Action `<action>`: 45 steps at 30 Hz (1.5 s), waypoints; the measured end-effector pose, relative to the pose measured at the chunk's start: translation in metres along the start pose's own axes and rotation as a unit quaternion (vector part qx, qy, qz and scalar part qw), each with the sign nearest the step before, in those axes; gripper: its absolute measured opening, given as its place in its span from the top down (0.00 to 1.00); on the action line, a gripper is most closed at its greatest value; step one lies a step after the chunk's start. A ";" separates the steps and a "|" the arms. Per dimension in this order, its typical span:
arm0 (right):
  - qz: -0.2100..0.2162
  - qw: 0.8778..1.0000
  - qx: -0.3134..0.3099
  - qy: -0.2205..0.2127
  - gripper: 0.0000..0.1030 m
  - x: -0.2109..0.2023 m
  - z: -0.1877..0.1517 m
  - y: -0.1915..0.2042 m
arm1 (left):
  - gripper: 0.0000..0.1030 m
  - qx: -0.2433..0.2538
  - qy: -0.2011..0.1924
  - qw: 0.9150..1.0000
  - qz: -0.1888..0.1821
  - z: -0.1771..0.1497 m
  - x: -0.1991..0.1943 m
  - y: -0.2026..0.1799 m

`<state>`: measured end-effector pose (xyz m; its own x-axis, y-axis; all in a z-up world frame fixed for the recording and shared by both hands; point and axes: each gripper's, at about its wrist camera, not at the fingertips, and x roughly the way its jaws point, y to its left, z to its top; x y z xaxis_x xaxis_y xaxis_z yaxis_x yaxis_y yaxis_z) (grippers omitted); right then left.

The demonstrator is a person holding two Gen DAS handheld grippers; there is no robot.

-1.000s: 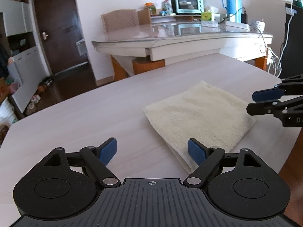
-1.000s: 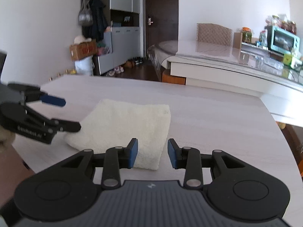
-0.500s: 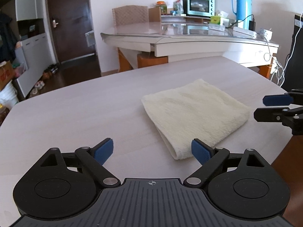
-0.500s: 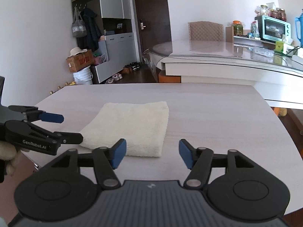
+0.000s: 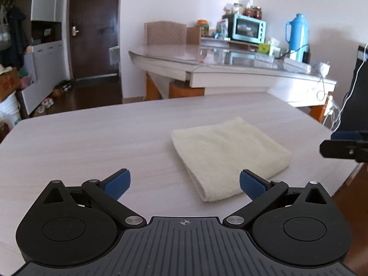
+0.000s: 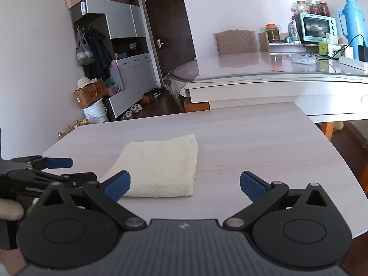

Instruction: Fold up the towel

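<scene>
A cream towel [image 5: 227,154] lies folded into a flat rectangle on the pale wood table [image 5: 92,142], with nothing touching it. My left gripper [image 5: 184,177] hovers short of the towel's near left corner; its jaws are opening wide and nothing is between them. At the right edge of the left wrist view my right gripper [image 5: 329,141] stands apart from the towel. In the right wrist view the towel [image 6: 158,168] lies ahead and to the left. There the right gripper [image 6: 184,177] is also opening, empty, and the left gripper [image 6: 82,170] sits at the left.
The table's [image 6: 253,142] rounded edge drops off close on the right. Behind it stands a glass-topped table [image 5: 230,69] with a toaster oven [image 5: 248,31] and a blue thermos [image 5: 296,38]. A hand [image 6: 9,209] holds the left gripper. A cabinet and boxes stand far left.
The right gripper's jaws spread from nearly closed to wide. The left jaws widened a little. Both grippers drew back from the towel and rolled level; the towel stayed flat.
</scene>
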<state>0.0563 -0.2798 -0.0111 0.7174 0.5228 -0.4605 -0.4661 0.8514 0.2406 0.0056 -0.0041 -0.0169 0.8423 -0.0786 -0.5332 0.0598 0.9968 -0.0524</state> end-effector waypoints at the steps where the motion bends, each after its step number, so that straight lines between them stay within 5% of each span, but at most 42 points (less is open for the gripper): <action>1: 0.004 1.000 0.010 0.004 0.00 -0.001 0.000 0.000 | 0.00 -0.001 -0.004 1.000 -0.003 0.000 -0.003 -0.001; 12: 0.017 0.998 0.061 0.007 0.00 -0.008 -0.001 -0.002 | 0.00 -0.028 -0.006 1.000 0.000 0.000 -0.019 -0.010; 30: 0.048 0.993 0.109 0.004 0.00 -0.016 -0.005 -0.009 | 0.00 0.004 0.023 1.000 -0.003 -0.008 -0.018 -0.027; 45: 0.019 0.994 0.109 0.009 0.00 -0.018 -0.006 0.003 | 0.00 0.012 0.019 1.000 0.007 -0.010 -0.025 -0.033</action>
<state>0.0387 -0.2866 -0.0074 0.6905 0.5559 -0.4628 -0.3687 0.8209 0.4360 -0.0224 -0.0351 -0.0100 0.8227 -0.0651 -0.5648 0.0620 0.9978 -0.0247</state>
